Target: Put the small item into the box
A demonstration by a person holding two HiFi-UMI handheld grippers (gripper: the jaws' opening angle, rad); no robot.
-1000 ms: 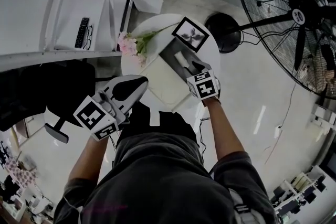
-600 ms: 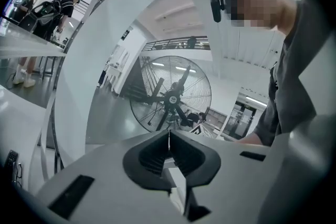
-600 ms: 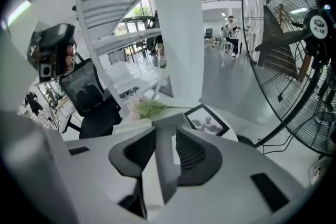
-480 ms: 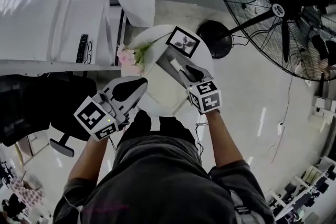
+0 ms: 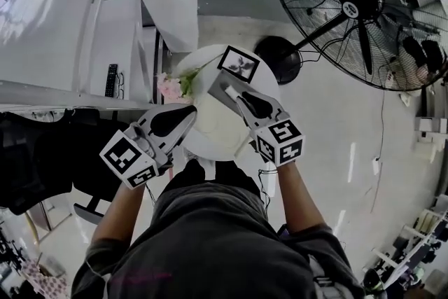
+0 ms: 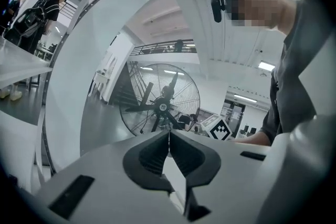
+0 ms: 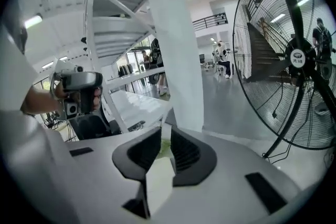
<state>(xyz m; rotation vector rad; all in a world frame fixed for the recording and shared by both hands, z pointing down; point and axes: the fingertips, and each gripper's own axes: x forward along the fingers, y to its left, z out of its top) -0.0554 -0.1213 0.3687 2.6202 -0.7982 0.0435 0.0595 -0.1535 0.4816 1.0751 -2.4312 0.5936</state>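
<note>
On the round white table (image 5: pixel 210 149) a grey open box (image 5: pixel 220 82) stands beside a black picture frame (image 5: pixel 239 64). My right gripper (image 5: pixel 234 92) reaches over the box's near end. Its jaws are closing, and a small white item (image 7: pixel 160 178) sits between them, touching both pads. In the right gripper view the right gripper (image 7: pixel 165 136) shows only a narrow gap above the item. My left gripper (image 5: pixel 190 109) hovers at the table's left edge, clear of the box. In its own view the left gripper (image 6: pixel 169 136) has its jaws meeting at the tip with nothing between them.
Pink flowers (image 5: pixel 171 87) lie at the table's left rim, next to the left gripper. A large standing fan (image 5: pixel 350 10) is at the right, its round base (image 5: pixel 276 59) just behind the table. A white counter with a remote (image 5: pixel 111 80) runs along the left.
The right gripper's jaws have narrowed onto the white item over the box. The head view has shifted, so the table sits lower left. The left gripper stays shut by the table edge.
</note>
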